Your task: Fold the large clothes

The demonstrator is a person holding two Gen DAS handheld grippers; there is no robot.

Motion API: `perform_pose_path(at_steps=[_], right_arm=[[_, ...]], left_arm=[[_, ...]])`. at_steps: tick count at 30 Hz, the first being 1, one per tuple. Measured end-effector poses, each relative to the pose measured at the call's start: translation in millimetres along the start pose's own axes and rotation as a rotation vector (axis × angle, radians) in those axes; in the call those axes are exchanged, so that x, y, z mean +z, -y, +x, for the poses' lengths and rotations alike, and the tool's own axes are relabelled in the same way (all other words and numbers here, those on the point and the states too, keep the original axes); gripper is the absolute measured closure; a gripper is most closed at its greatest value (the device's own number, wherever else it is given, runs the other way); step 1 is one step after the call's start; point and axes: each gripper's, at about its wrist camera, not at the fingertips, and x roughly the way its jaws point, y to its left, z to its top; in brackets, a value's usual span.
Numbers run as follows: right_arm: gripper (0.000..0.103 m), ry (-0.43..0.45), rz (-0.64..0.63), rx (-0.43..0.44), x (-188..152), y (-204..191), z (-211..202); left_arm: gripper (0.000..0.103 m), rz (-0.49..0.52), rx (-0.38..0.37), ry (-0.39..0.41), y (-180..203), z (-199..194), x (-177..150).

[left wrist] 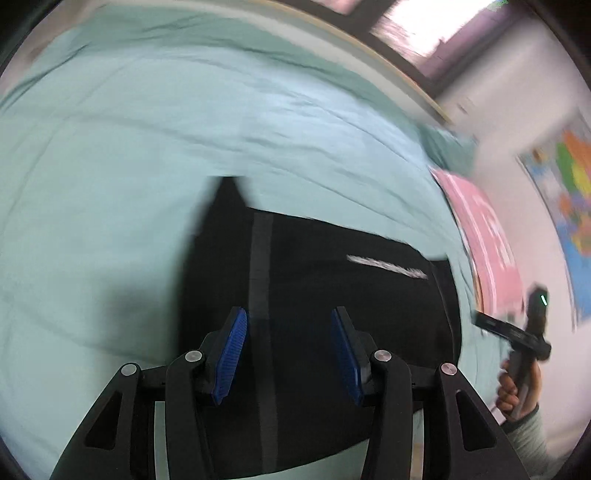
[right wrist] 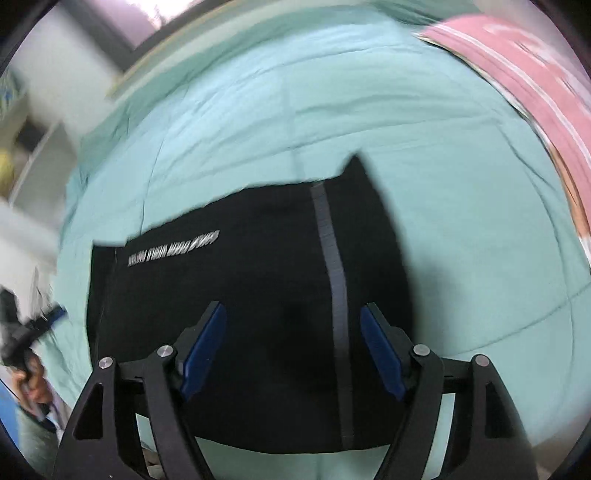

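Note:
A black garment (left wrist: 332,295) with a grey stripe and a line of white lettering lies folded flat on a pale green bed sheet (left wrist: 147,147). It also shows in the right wrist view (right wrist: 258,295). My left gripper (left wrist: 290,321) is open and empty, held above the garment's near part. My right gripper (right wrist: 293,317) is open and empty, also above the garment. In the left wrist view the right gripper (left wrist: 517,332) is held in a hand at the far right. In the right wrist view the left gripper (right wrist: 33,328) is at the far left. Both views are blurred.
A pink folded cloth (left wrist: 484,243) lies on the bed beyond the garment, also in the right wrist view (right wrist: 517,74). A window (left wrist: 424,29) and a white wall with a colourful map (left wrist: 569,184) lie past the bed. Shelving (right wrist: 29,147) stands at the left.

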Motion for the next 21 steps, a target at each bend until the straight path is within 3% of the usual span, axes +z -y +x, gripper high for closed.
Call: perform_pose_path(at_steps=[3,6,8,11,15,21], right_arm=[[0.026,-0.080,-0.097,-0.133,-24,-28,44],[0.026,-0.129,-0.153,-0.207,-32,-37,81],[0.026,-0.150,-0.119,-0.199,-33,-30,90],[0.026,-0.177,-0.076,-0.211,-30,-25,89],[0.025,-0.155,-0.036,-0.219,-26,-26,63],[0.025,0.054,-0.037,-0.199,-16,-45,-30]], left_arm=[[0.054,0.110,0.101,-0.067,46,41,-19],[0.054,0.132,0.196,-0.218,55,104,-41],[0.053,0.160,0.301,-0.281,56,135,-49],[0.053,0.098,0.342,-0.291,60,134,-39],[0.053,0.112,0.381,-0.206,75,105,-27],[0.053,0.258,0.408,0.058,133,15,-5]])
